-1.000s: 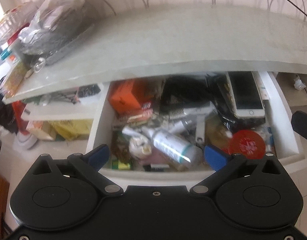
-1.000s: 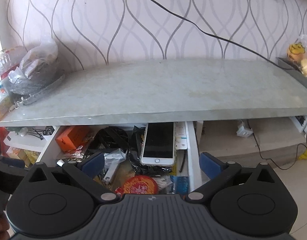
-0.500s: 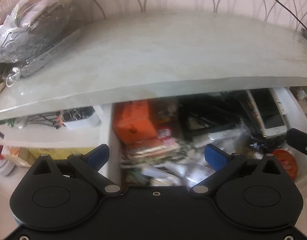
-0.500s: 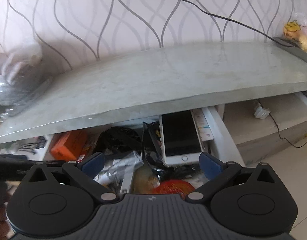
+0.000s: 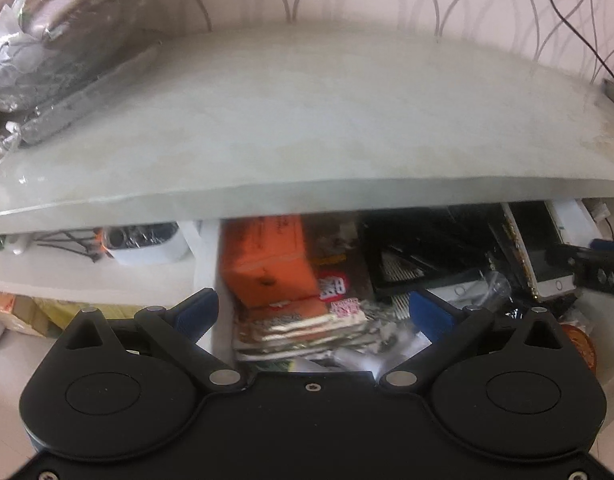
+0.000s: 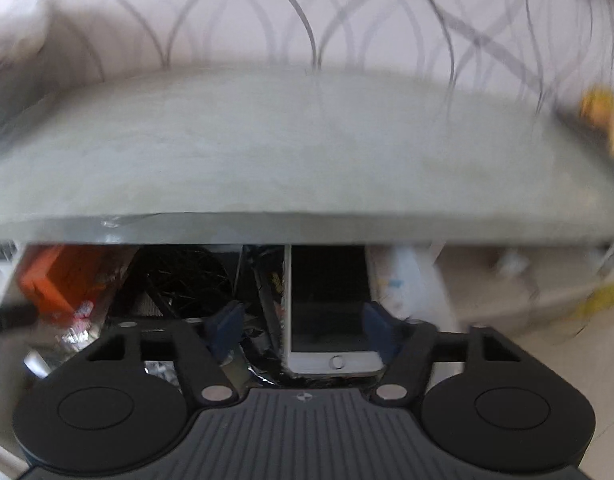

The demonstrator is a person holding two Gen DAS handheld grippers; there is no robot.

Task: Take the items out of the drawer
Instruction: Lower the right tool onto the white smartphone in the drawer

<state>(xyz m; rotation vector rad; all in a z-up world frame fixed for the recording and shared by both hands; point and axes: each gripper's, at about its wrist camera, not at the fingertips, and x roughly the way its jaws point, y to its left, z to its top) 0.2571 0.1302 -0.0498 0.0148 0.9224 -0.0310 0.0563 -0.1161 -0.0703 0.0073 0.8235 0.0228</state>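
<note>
The open white drawer (image 5: 205,248) is crammed with clutter under a grey tabletop. My left gripper (image 5: 313,314) is open and hangs over an orange box (image 5: 267,264) and a stack of printed packets (image 5: 303,328), touching neither. My right gripper (image 6: 303,328) is low over a white smartphone (image 6: 327,356) lying face up at the drawer's right side. Its jaws are closing with the phone between them; the left pad still stands off the phone's edge. In the left wrist view the phone (image 5: 547,264) sits far right, partly hidden by the right gripper (image 5: 599,272).
The grey tabletop (image 5: 307,120) overhangs the back of the drawer. A plastic bag of things (image 5: 47,40) lies on its left end. A side shelf holds cables and a white object (image 5: 147,244). A black mesh item (image 5: 407,264) and a red round lid (image 5: 579,340) share the drawer.
Both grippers have come forward and down toward the drawer. The left one has drifted left over the orange box. The right gripper's jaws have narrowed around the phone.
</note>
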